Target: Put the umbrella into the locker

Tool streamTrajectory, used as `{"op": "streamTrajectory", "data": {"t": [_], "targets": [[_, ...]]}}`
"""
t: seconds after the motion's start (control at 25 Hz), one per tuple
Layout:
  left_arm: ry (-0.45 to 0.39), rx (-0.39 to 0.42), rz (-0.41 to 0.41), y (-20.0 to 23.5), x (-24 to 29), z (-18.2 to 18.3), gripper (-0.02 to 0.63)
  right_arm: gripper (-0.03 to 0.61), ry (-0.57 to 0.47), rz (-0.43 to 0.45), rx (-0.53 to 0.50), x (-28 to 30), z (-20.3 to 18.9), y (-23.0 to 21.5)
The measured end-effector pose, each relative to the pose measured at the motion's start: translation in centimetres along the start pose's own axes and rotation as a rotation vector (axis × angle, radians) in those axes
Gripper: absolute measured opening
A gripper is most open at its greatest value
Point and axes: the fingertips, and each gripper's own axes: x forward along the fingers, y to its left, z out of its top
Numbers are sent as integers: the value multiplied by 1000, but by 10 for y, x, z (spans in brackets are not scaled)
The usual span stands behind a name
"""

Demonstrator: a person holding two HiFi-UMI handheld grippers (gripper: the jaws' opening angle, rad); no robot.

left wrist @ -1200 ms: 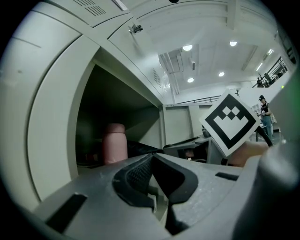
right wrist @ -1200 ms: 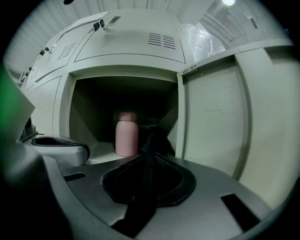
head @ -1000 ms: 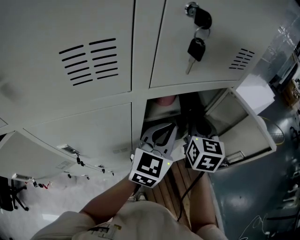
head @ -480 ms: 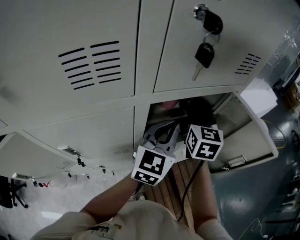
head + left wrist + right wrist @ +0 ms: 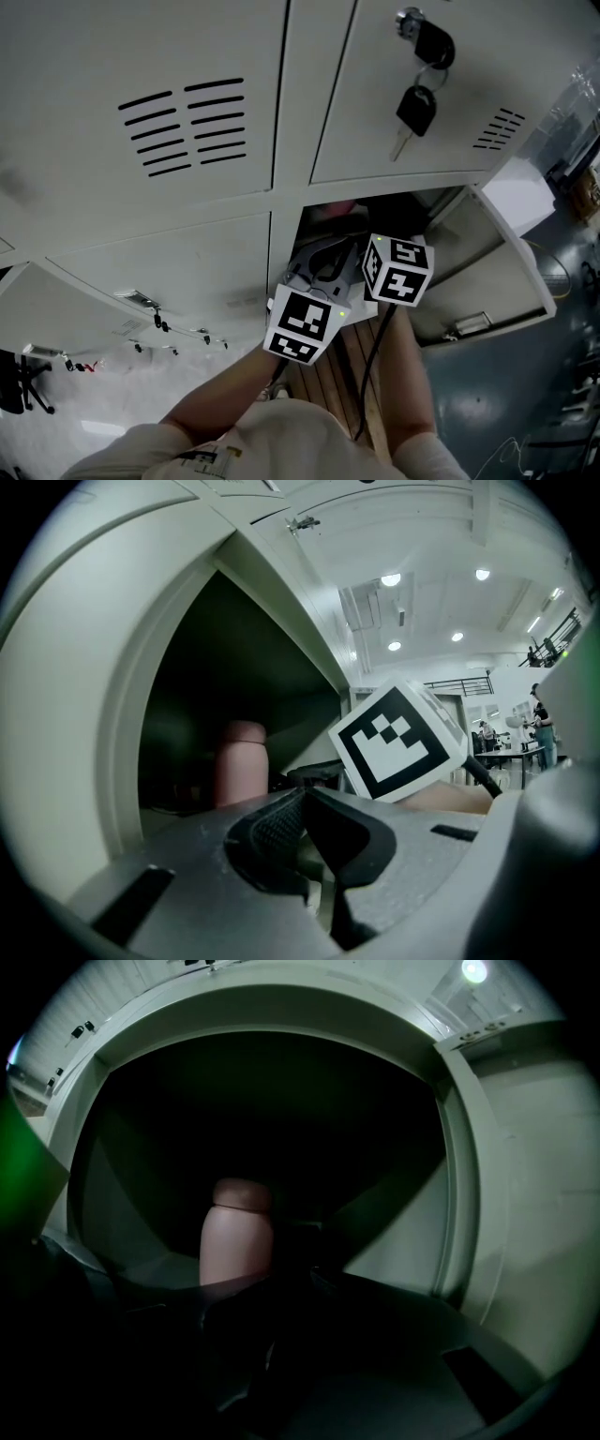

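Observation:
The open locker [image 5: 319, 217] sits low in the middle of the head view, its door [image 5: 487, 272] swung out to the right. My right gripper [image 5: 388, 242] reaches into the opening. In the right gripper view its jaws [image 5: 281, 1283] look shut on a dark upright shape, the black umbrella [image 5: 292, 1239], though the picture is very dark. A pink bottle [image 5: 236, 1232] stands inside just left of it. My left gripper [image 5: 336, 251] hovers at the locker's mouth, shut and holding nothing [image 5: 305, 803]. The right gripper's marker cube [image 5: 398, 742] is beside it.
Closed grey locker doors with vent slots [image 5: 183, 127] surround the opening. A key bunch [image 5: 415, 108] hangs from the lock of the door above. A wooden slatted surface [image 5: 333, 370] lies below my arms, and grey floor [image 5: 506, 403] is to the right.
My right gripper has moved up and deeper into the locker opening. The left gripper has shifted only slightly.

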Motion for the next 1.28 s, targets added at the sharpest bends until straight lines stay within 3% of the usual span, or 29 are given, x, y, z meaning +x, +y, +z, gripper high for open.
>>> {"op": "streamTrajectory", "data": {"t": [0.32, 0.68, 1.28], "targets": [[5, 14, 4, -1, -7, 2, 8, 60, -59, -35, -8, -15, 6, -2], [-13, 52, 11, -12, -22, 14, 8, 58, -82, -2, 26, -47, 11, -2], [-119, 127, 20, -28, -70, 71, 8, 32, -277, 103, 19, -153, 83, 19]]}}
